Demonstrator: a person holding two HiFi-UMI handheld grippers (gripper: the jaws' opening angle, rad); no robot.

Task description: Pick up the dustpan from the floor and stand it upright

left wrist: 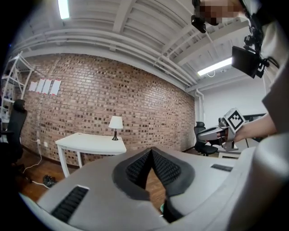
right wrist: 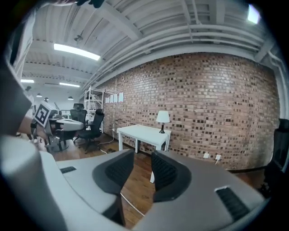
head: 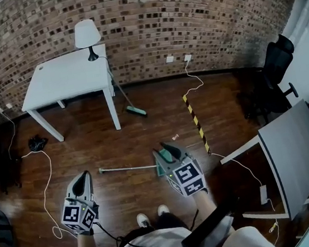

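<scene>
Hovering over a fallen dustpan: item record

Item: dustpan (head: 159, 169), lying flat on the wooden floor. Its thin handle (head: 127, 168) runs out toward my left; the pan end is partly hidden under my right gripper (head: 168, 146).

Jaws: my right gripper's jaws stand apart, with only floor showing between them in the right gripper view. My left gripper (head: 84, 176) is well apart from the dustpan. Its jaws are together at the tips, holding nothing.

Hazards, as I judge them:
- A grip taken at the pan end leaves the long handle free to swing, so it could twist out of the jaws.
- The handle is slim and may slip between the pads.
- Stood upright with no support, the dustpan could tip straight back over.
- The white cable (head: 43, 184) loops across the floor near my feet and could snag.

Markings: no brand or readable writing anywhere. Each gripper's cube shows only square markers. The papers on the brick wall are too small to read.
</scene>
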